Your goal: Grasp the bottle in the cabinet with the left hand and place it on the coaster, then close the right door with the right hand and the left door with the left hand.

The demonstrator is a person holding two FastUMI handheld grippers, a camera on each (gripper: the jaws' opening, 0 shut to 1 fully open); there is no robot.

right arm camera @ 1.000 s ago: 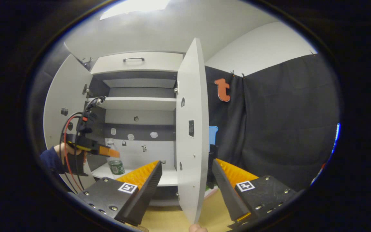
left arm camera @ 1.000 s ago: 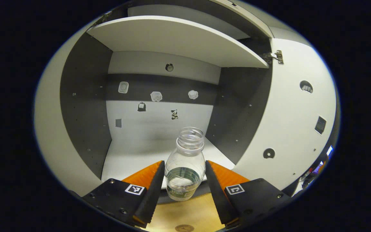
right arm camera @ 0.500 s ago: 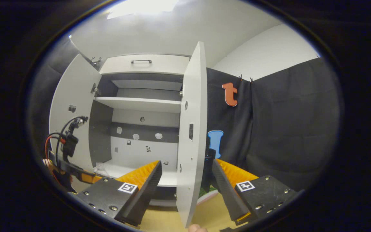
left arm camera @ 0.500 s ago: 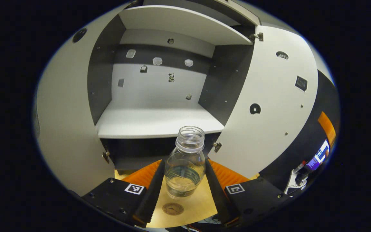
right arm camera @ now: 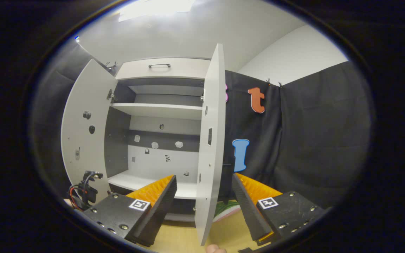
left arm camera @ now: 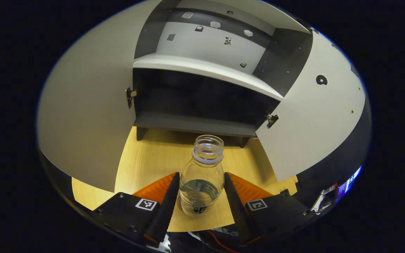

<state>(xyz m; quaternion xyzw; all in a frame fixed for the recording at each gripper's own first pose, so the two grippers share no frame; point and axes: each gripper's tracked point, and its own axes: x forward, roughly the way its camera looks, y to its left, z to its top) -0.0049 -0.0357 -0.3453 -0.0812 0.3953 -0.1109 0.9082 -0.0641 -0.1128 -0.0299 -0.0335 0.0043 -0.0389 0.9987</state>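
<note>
The left gripper (left arm camera: pixel 201 191), pinching the bottle (left arm camera: pixel 202 177), has brought it out of the cabinet (left arm camera: pixel 195 123) and down over the desk (left arm camera: pixel 160 158), so only the placing on the coaster remains, while the right gripper (right arm camera: pixel 204 191) waits spread beside the right door (right arm camera: pixel 209 147).

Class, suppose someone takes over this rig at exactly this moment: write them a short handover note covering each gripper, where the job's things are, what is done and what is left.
Left gripper: shut on the bottle, uncapped, a little water inside, low over the wooden table in front of the cabinet.
Right gripper: open, its fingers on either side of the right door's edge, not gripping.
Done: bottle is out of the cabinet.
Coaster: not visible now, possibly under the bottle; I cannot tell whether the bottle is set down.
Left: release the bottle on the coaster, close the right door with the right gripper, then the left door with the left gripper.
</note>
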